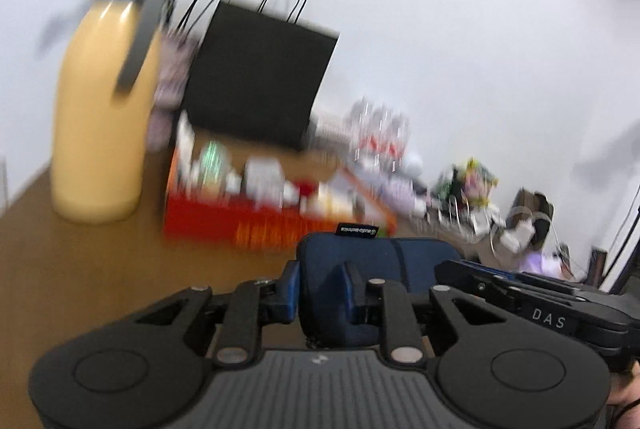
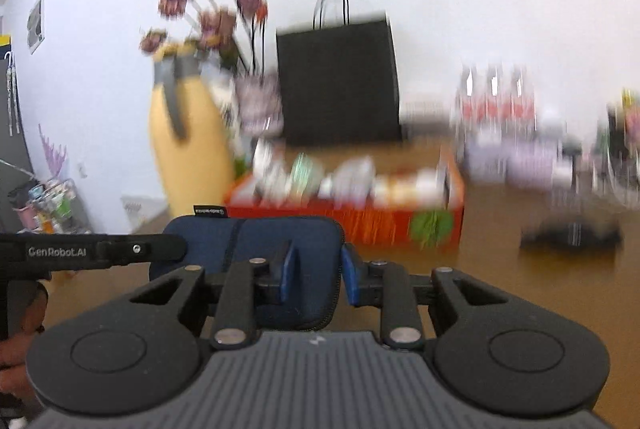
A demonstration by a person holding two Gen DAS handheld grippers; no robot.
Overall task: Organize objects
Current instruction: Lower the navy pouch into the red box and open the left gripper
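Note:
A dark blue zip case hangs above the wooden table, held at both ends. My left gripper is shut on the case's left end, its blue pads pressing the padded sides. In the right wrist view the same case stretches to the left, and my right gripper is shut on its right end by the zip edge. A small black label sticks up from the case's top edge. Each gripper's black body shows at the side of the other's view.
Behind the case stand a tall yellow jug, a vase of dried flowers, a black paper bag and an orange-red box with several small items. Bottles and clutter fill the right. A dark object lies on the table.

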